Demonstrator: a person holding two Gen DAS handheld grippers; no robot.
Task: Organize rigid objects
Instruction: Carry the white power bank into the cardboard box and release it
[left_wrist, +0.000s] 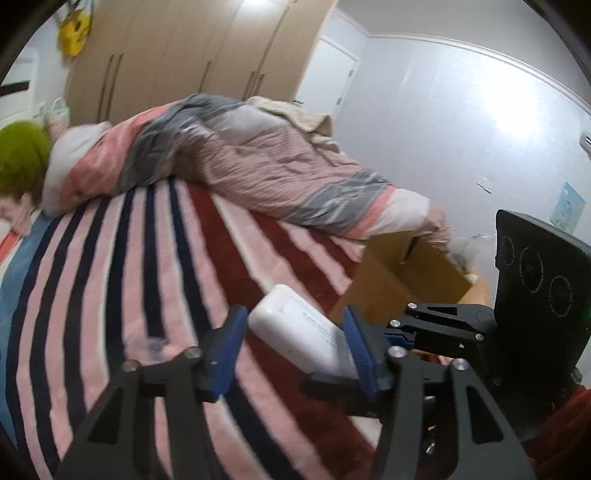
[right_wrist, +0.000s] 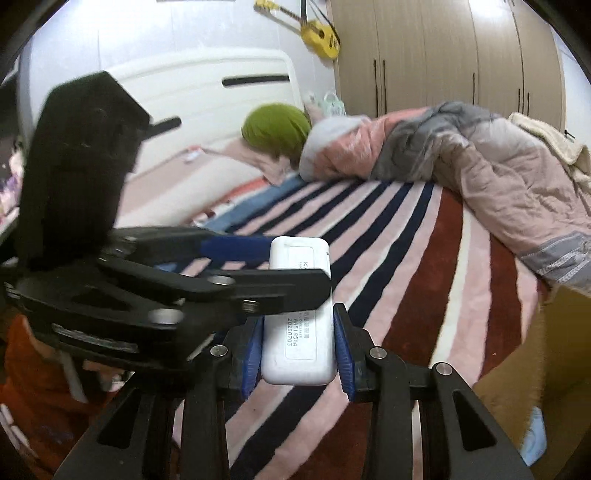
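Note:
A white rectangular box with a printed label (right_wrist: 299, 317) is clamped between the blue pads of my right gripper (right_wrist: 299, 354), held above the striped bedspread. In the left wrist view the same white box (left_wrist: 299, 328) lies between the blue pads of my left gripper (left_wrist: 295, 332), whose jaws stand open around its far end without clearly pressing it. The left gripper (right_wrist: 255, 258) crosses in from the left in the right wrist view, its black finger lying over the box. The right gripper's body (left_wrist: 443, 328) shows at the right in the left wrist view.
A striped pink, navy and red bedspread (left_wrist: 147, 277) covers the bed. A crumpled pink and grey quilt (left_wrist: 258, 158) lies across its far side. An open cardboard box (left_wrist: 402, 273) stands beside the bed's right edge. A green cushion (right_wrist: 277, 127) sits near the headboard.

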